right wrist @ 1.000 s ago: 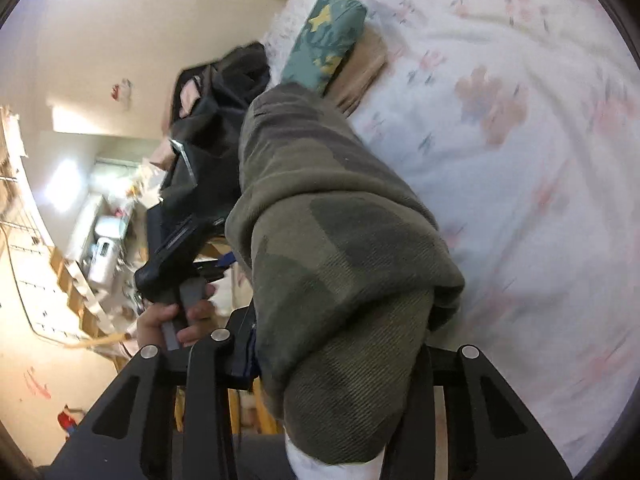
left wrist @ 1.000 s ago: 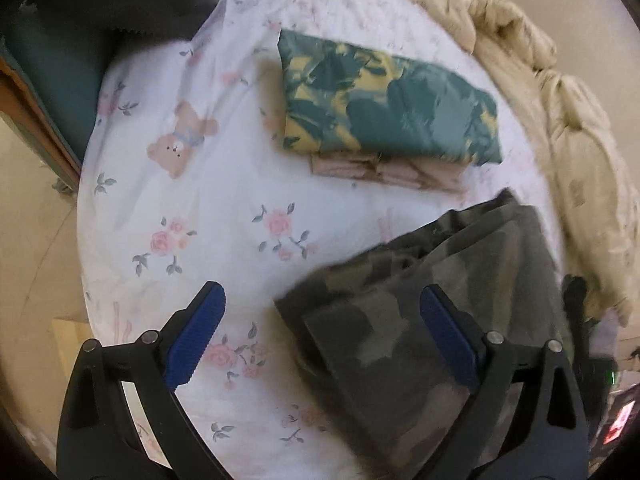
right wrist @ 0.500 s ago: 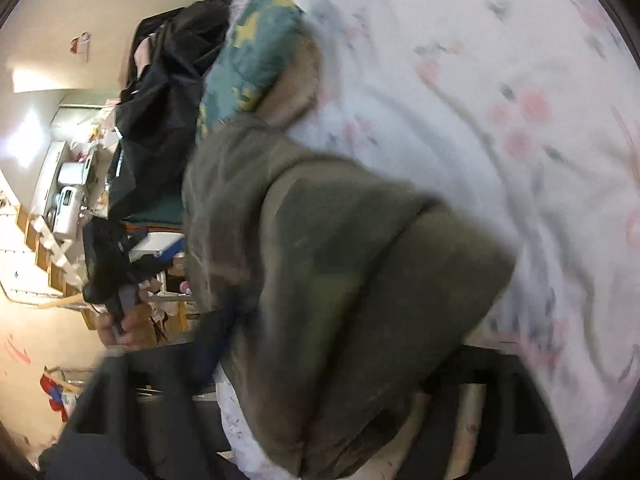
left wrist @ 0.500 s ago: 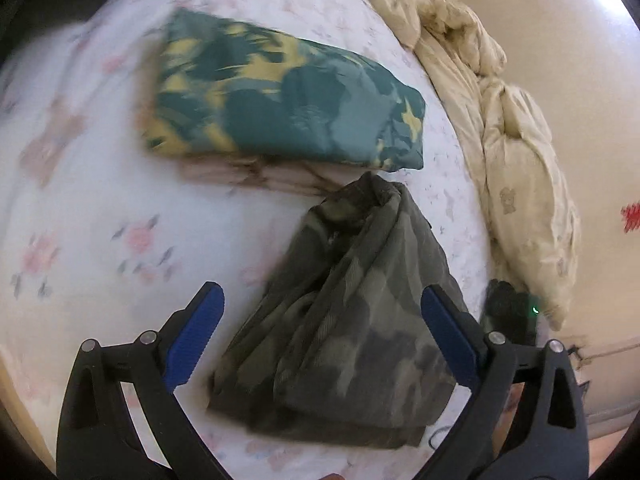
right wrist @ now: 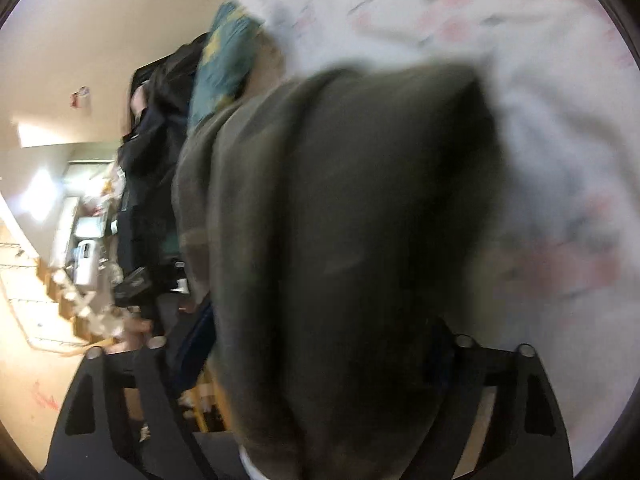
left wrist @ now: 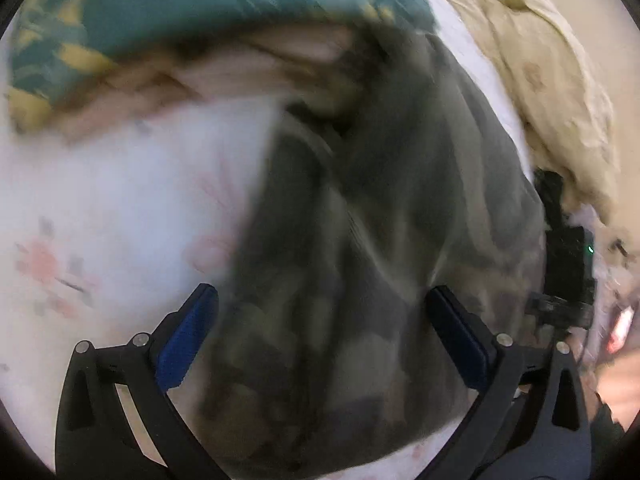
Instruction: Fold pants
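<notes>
The olive camouflage pants [left wrist: 360, 280] lie bunched on the floral sheet [left wrist: 120, 200], blurred by motion. My left gripper [left wrist: 320, 308] is open, its blue-padded fingers [left wrist: 188, 320] on either side of the pants' near end. In the right wrist view the same pants [right wrist: 340, 240] fill the frame and hang between the jaws of my right gripper [right wrist: 320, 360], which is shut on a thick fold of them. The cloth hides the right fingertips.
A folded teal and yellow garment [left wrist: 180, 12] sits on a tan folded one [left wrist: 260, 68] just beyond the pants. A cream quilt [left wrist: 552, 80] lies along the right. Dark clothes [right wrist: 160, 140] are piled past the bed's far edge.
My left gripper has moved closer to the pants and the folded stack, which now fill its view. My right gripper still holds the pants; both views are motion-blurred.
</notes>
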Demonstrator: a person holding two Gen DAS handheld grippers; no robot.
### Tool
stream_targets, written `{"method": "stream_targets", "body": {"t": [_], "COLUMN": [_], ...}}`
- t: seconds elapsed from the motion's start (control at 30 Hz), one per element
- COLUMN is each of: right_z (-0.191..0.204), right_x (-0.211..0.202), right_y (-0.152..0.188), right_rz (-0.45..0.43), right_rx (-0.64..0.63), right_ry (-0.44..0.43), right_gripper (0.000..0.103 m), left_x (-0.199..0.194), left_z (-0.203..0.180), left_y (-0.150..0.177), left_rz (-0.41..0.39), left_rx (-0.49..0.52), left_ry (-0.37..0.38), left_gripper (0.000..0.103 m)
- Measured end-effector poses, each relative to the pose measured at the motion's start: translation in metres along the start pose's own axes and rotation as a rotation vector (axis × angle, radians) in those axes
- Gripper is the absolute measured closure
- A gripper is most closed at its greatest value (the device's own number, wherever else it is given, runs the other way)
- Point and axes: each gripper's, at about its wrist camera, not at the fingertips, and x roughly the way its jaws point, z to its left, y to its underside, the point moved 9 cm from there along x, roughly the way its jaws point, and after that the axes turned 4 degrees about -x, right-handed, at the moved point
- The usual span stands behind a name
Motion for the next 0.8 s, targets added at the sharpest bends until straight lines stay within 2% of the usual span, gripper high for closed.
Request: {"method": "stream_targets", "body": {"t": [0.07, 0.1, 0.13, 0.17, 0.2, 0.23, 0.27, 0.33, 0.43, 0.57, 0.63, 0.73, 0.8], "right_z": [0.006, 0.003, 0.001, 0.004, 0.009, 0.018, 0.024, 0.039, 0.060, 0.085, 0.094, 0.093, 0.069], "right_x": [0.003, 0.002, -0.001, -0.006, -0.008, -0.012, -0.016, -0.027, -0.044, -0.077, -0.080, -0.067, -0.046], "right_y": [0.004, 0.004, 0.005, 0.005, 0.005, 0.004, 0.003, 0.001, 0.004, 0.014, 0.029, 0.045, 0.064], "right_rz": [-0.051, -0.075, -0.098, -0.118, -0.122, -0.120, -0.112, -0.106, -0.085, -0.018, 0.048, 0.127, 0.207], "right_rx": [-0.027, -0.015, 0.013, 0.015, -0.008, -0.054, -0.074, -0.100, -0.167, -0.212, -0.227, -0.274, -0.271], "right_ry": [0.031, 0.038, 0.026, 0.016, 0.031, 0.061, 0.070, 0.061, 0.078, 0.026, 0.025, 0.063, 0.110], "right_gripper": [0.041, 0.050, 0.067, 0.074, 0.076, 0.078, 0.079, 0.081, 0.082, 0.082, 0.082, 0.081, 0.078], "left_x": [0.003, 0.004, 0.002, 0.001, -0.001, -0.005, -0.010, -0.020, -0.043, -0.080, -0.091, -0.087, -0.061], "left_z": [-0.001, 0.000, 0.001, -0.001, -0.006, -0.012, -0.015, -0.023, -0.042, -0.064, -0.069, -0.066, -0.048], "left_y": [0.001, 0.001, 0.001, 0.003, 0.007, 0.011, 0.015, 0.023, 0.050, 0.099, 0.125, 0.164, 0.195], "left_rz": [-0.042, -0.063, -0.078, -0.082, -0.085, -0.098, -0.120, -0.155, -0.208, -0.272, -0.310, -0.326, -0.284], "left_rx": [0.008, 0.002, 0.000, 0.000, -0.001, 0.002, 0.002, -0.049, -0.072, -0.146, -0.205, -0.275, -0.369], "left_ry": [-0.002, -0.003, -0.010, -0.005, 0.006, -0.003, -0.034, -0.045, -0.073, -0.025, -0.020, -0.046, -0.062], "left_gripper": [0.001, 0.007, 0.018, 0.027, 0.047, 0.057, 0.060, 0.069, 0.072, 0.073, 0.073, 0.073, 0.073]}}
